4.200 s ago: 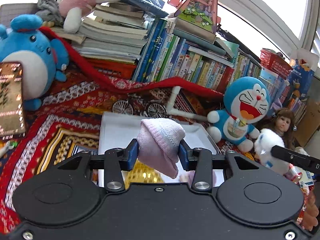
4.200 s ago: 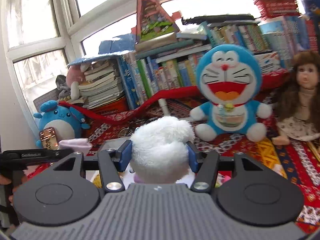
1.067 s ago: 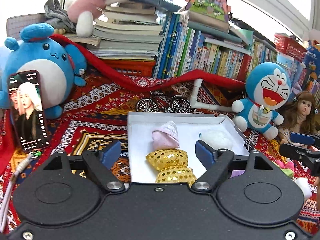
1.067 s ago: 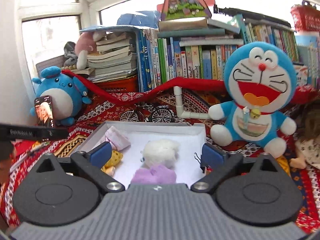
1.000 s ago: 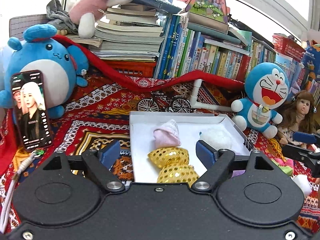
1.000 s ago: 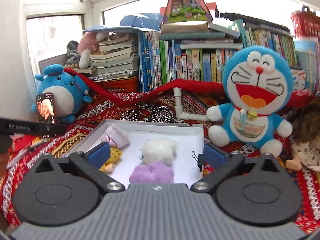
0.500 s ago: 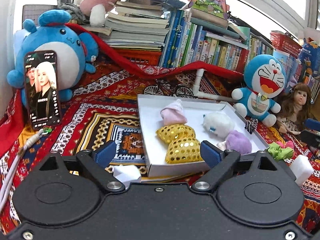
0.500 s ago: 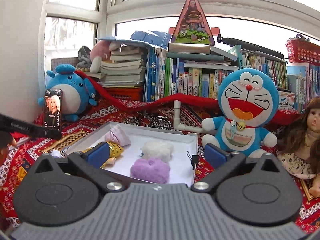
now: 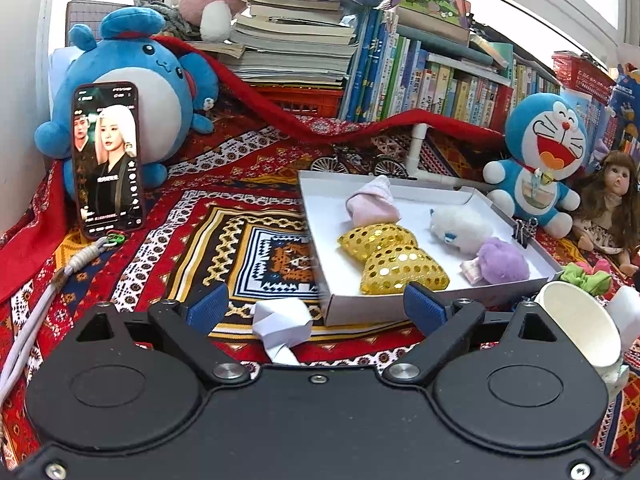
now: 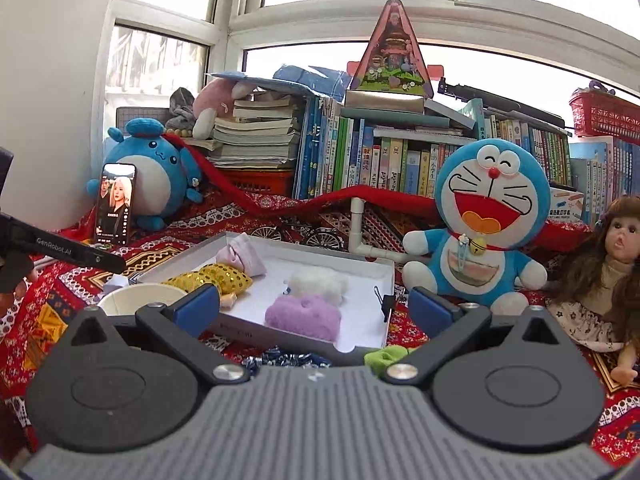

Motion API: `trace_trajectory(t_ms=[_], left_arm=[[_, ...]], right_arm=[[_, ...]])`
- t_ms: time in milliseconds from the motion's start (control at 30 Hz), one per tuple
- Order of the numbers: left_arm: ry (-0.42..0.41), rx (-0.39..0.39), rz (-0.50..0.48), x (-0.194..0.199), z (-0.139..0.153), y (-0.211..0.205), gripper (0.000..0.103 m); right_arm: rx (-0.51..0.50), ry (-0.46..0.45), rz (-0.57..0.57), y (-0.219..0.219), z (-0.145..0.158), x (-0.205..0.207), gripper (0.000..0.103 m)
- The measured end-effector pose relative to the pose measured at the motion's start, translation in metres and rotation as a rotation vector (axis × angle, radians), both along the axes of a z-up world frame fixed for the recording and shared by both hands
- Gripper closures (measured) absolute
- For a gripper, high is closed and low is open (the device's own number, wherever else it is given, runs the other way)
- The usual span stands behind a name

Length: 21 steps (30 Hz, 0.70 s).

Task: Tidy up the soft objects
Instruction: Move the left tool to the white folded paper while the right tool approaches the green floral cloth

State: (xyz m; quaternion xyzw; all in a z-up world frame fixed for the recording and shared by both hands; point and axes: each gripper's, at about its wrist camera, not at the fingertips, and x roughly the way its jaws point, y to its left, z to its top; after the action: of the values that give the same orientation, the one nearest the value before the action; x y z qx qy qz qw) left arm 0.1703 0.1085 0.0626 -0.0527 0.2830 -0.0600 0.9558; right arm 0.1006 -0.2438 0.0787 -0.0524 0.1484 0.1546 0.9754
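Observation:
A white shallow box (image 9: 316,216) (image 10: 360,334) lies on the patterned cloth. It holds a pink sock bundle (image 9: 372,208) (image 10: 242,258), two gold sequin cushions (image 9: 394,260) (image 10: 216,274), a white fluffy toy (image 9: 460,224) (image 10: 318,282) and a purple pompom (image 9: 504,256) (image 10: 304,316). My left gripper (image 9: 316,308) is open and empty, pulled back in front of the box over a folded white paper (image 9: 282,322). My right gripper (image 10: 314,306) is open and empty in front of the box's near right side.
A white paper cup (image 9: 576,328) (image 10: 136,300) and a green scrunchie (image 9: 586,276) (image 10: 384,356) lie beside the box. A Doraemon plush (image 10: 484,236), a doll (image 10: 604,276), a blue plush (image 9: 128,92) with a phone (image 9: 108,160) and stacked books (image 10: 384,160) ring the area.
Both grippers let go of the pink sock bundle and the white fluffy toy into the box, opened, and have drawn back and away from it.

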Motion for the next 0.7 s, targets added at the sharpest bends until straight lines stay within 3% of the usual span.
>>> trace_trajectory(t_ms=[300,700], left_arm=[[0.010,-0.020,0.048,-0.001,-0.012,0.007,0.009],[0.038,0.030,0.035,-0.002,-0.027,0.002,0.009]], right_arm=[[0.060,0.007,-0.030,-0.008,-0.012,-0.019,0.000],[0.039,0.067,-0.017,-0.002,-0.029,-0.038,0.000]])
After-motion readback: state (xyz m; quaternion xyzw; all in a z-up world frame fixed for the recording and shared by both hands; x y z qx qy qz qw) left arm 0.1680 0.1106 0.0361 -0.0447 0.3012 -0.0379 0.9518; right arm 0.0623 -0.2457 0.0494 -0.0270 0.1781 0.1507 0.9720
